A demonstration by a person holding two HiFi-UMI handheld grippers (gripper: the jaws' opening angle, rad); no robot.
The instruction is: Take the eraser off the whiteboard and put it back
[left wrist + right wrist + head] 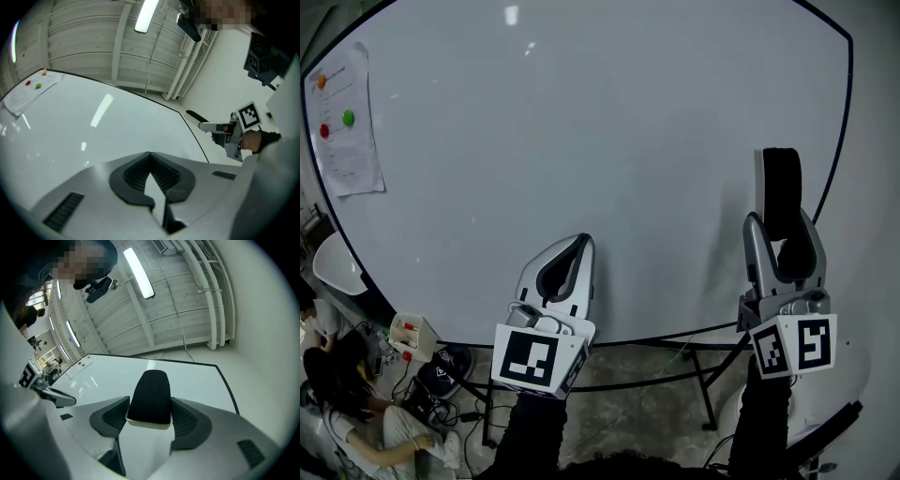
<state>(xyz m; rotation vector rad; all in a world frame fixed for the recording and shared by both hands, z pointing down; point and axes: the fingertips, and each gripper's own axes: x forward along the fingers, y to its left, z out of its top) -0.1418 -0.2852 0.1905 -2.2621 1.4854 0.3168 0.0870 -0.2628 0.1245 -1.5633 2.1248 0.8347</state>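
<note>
The large whiteboard (581, 141) fills the head view ahead of me. My right gripper (781, 225) is shut on the eraser (781, 187), a black felt block with a white base that sticks up past the fingertips, in front of the board's right part. In the right gripper view the eraser (151, 394) sits squarely between the ribbed pads (186, 416). Whether it touches the board I cannot tell. My left gripper (581, 242) is lower, at the board's bottom middle, shut with nothing in it; its tips (150, 154) meet.
A paper sheet (345, 122) with red, orange and green magnets hangs at the board's left edge. Below the board are its black stand legs (703, 375), a person sitting on the floor (356, 412) and clutter at lower left.
</note>
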